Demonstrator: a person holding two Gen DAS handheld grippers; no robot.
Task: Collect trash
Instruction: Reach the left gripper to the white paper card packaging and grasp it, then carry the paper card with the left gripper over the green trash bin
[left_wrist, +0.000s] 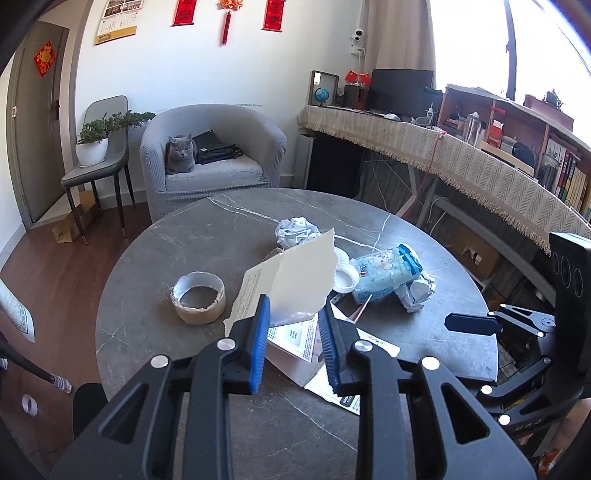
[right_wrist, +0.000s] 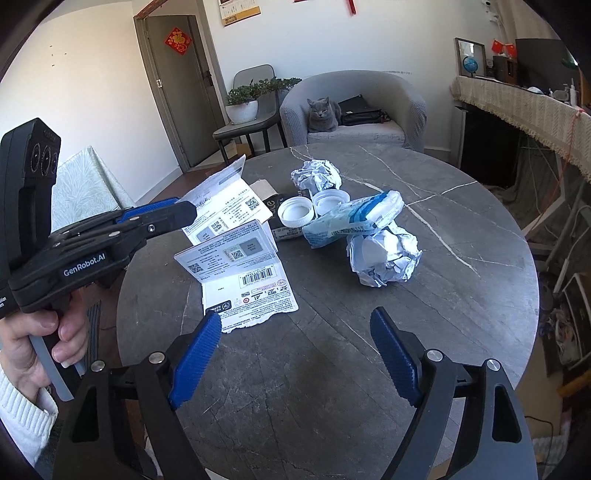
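On round grey table (left_wrist: 155, 258): left gripper (left_wrist: 293, 314) pinching torn paper sheet (left_wrist: 295, 280), lifted at one edge; right gripper (right_wrist: 295, 325) spread, empty, above bare tabletop near crumpled paper ball (right_wrist: 384, 254)

My left tongs (left_wrist: 294, 312) have ribbed bright-blue pads on matte black arms, and between them stands a cream, torn-edged envelope (left_wrist: 295, 280) printed in small dark text. Left of them lies a tan tape roll (left_wrist: 198, 297) with a white inner ring. Beyond them sits a white-and-grey crumpled paper ball (left_wrist: 297, 232); to their right, a pale blue tissue pack (left_wrist: 386, 272) with darker blue stripes and a white lid (left_wrist: 346, 277). The round table (left_wrist: 184, 243) is dark grey marble with thin white veins. My right tongs (right_wrist: 295, 325) show the same blue over black.
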